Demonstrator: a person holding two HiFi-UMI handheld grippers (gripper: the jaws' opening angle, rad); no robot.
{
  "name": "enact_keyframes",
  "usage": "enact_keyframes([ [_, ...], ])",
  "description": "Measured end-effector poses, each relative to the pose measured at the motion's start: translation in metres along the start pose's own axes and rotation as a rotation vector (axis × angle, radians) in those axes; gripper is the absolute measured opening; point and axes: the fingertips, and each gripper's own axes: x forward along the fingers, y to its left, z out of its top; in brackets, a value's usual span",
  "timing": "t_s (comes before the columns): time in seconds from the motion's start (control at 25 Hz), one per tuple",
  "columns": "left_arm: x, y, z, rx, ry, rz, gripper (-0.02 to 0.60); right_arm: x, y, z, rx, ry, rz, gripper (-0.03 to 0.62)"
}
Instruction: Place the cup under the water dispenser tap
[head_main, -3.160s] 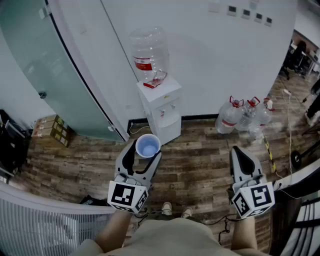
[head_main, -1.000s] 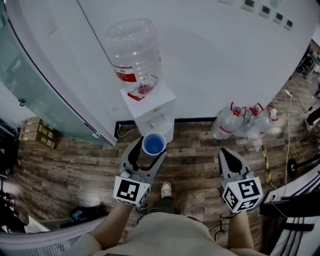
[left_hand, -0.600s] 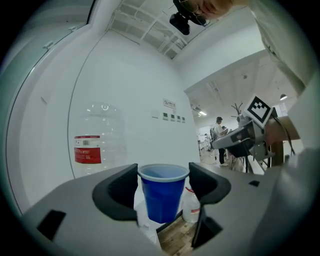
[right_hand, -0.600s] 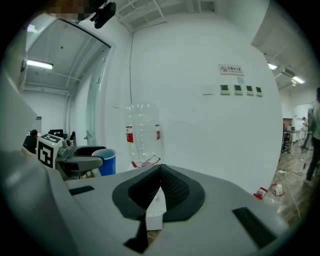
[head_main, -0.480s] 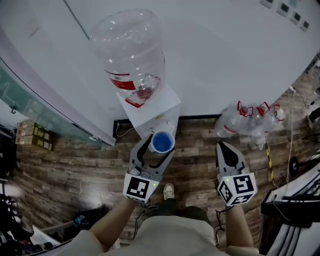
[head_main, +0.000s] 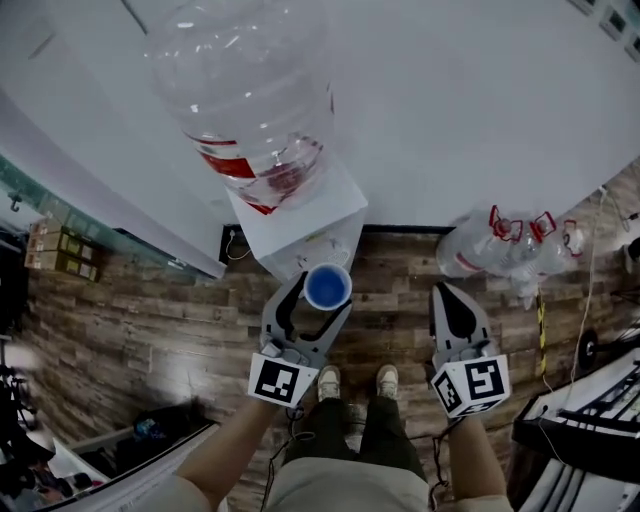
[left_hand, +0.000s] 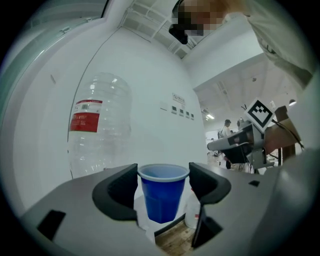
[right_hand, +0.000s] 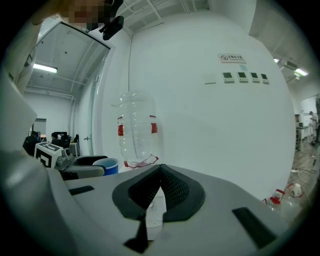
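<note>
A blue cup (head_main: 327, 287) stands upright between the jaws of my left gripper (head_main: 316, 302), which is shut on it. The cup hangs just in front of the white water dispenser (head_main: 300, 218), near its front face, with the big clear bottle (head_main: 245, 95) on top. In the left gripper view the cup (left_hand: 162, 192) sits between both pads, with the bottle (left_hand: 97, 130) behind it to the left. My right gripper (head_main: 452, 300) is off to the right, shut and empty. Its jaws meet in the right gripper view (right_hand: 160, 171), and the dispenser's taps are hidden.
Several spare water bottles (head_main: 510, 245) stand on the wooden floor against the wall to the dispenser's right. Cardboard boxes (head_main: 55, 245) and a glass partition (head_main: 30, 185) lie to the left. The person's shoes (head_main: 330, 381) are just behind the grippers. A cable (head_main: 590, 290) runs down the right.
Both grippers have come closer to the dispenser and lower, and the bottle now fills more of the head view. The cup stays gripped in the left gripper; the right stays shut.
</note>
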Motion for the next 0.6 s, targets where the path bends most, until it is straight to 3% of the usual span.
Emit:
enact_keyframes([
  [0.6, 0.053, 0.02, -0.149, -0.012, 0.073, 0.235, 0.324, 0.108, -0.024, -0.109, -0.042, 0.067, 0.267, 0.006],
])
